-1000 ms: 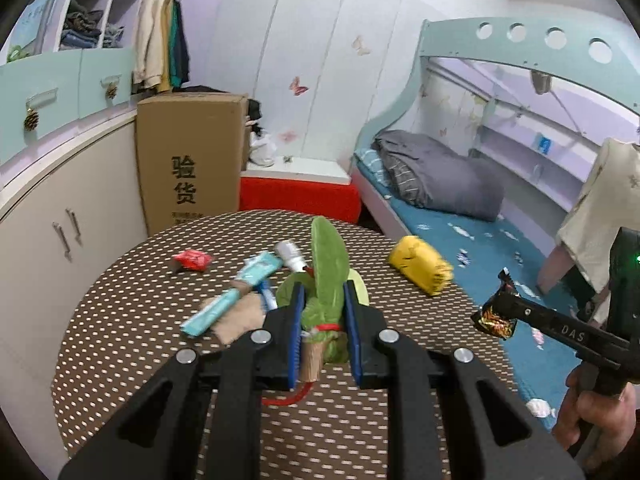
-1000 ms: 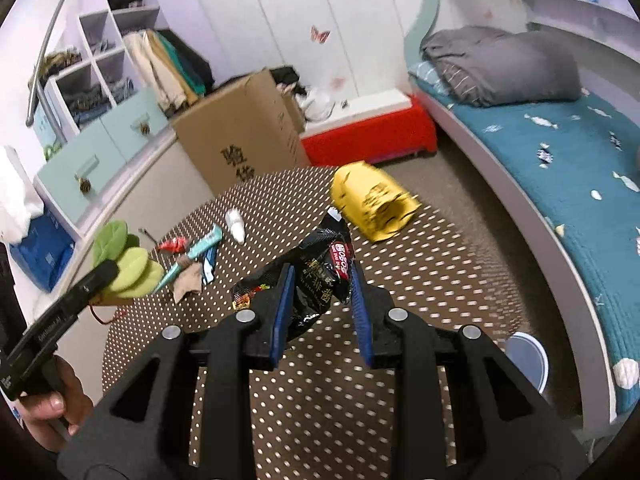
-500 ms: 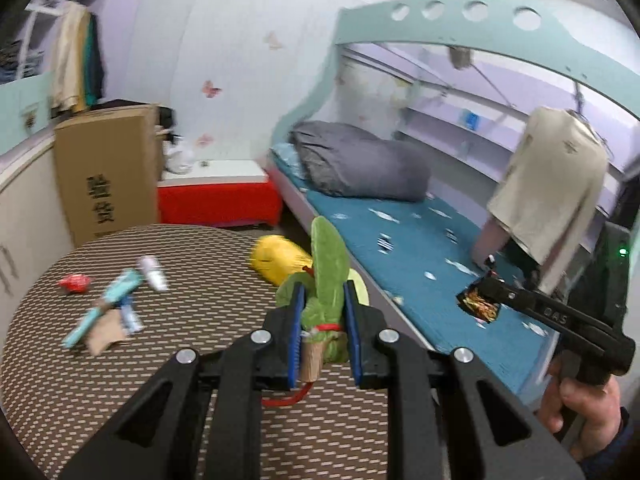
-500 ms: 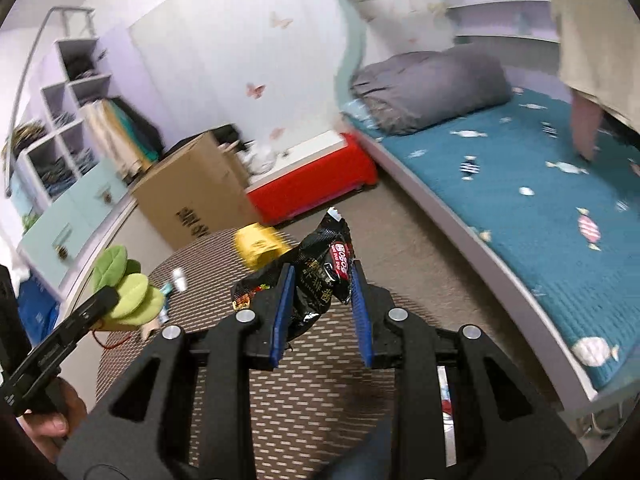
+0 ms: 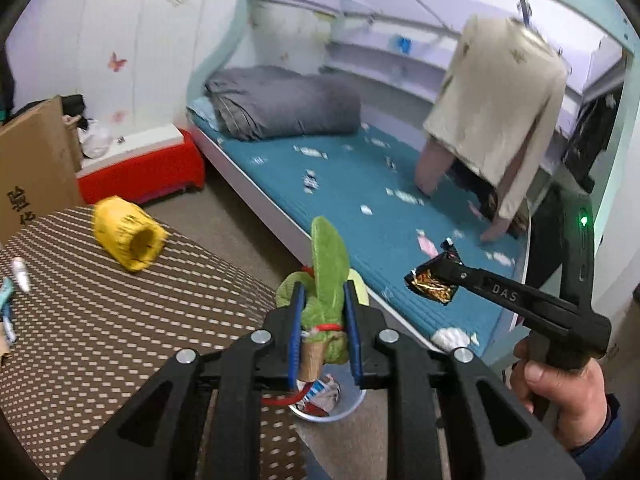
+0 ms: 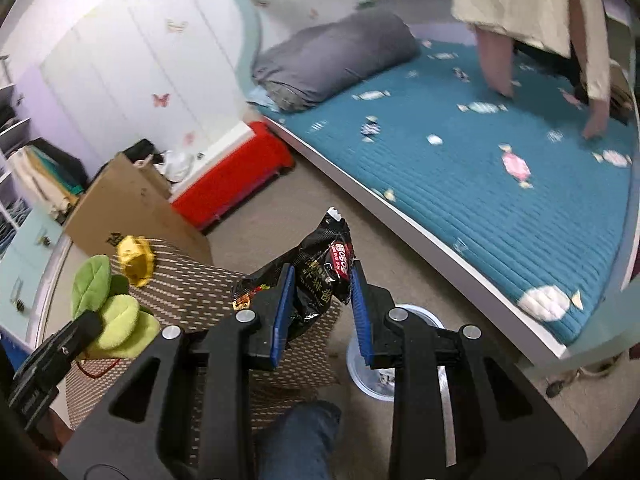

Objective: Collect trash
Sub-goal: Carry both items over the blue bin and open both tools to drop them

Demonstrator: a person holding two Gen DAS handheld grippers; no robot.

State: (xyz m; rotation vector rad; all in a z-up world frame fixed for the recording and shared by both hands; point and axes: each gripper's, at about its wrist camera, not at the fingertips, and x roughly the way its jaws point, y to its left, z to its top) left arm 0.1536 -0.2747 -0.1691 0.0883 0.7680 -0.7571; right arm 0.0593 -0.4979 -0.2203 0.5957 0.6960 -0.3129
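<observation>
My left gripper (image 5: 323,300) is shut on a green leaf-shaped plush bundle (image 5: 328,272) tied with red string, held past the table's edge above a round trash bin (image 5: 328,400) on the floor. My right gripper (image 6: 322,292) is shut on a black snack wrapper (image 6: 320,276); the bin (image 6: 384,380) sits on the floor just below it. The wrapper (image 5: 432,284) and right gripper (image 5: 440,276) also show in the left wrist view. The plush (image 6: 112,312) shows at the left of the right wrist view.
The round brown dotted table (image 5: 100,320) holds a yellow crumpled bag (image 5: 128,232) and small trash at its left edge (image 5: 16,280). A teal bed (image 6: 480,152) with scattered candy wrappers lies ahead. A red box (image 6: 232,176) and a cardboard box (image 6: 128,200) stand by the wall.
Both grippers have swung right, away from the table and toward the bed, carrying the plush and the wrapper. The trash bin on the floor has come into view below them.
</observation>
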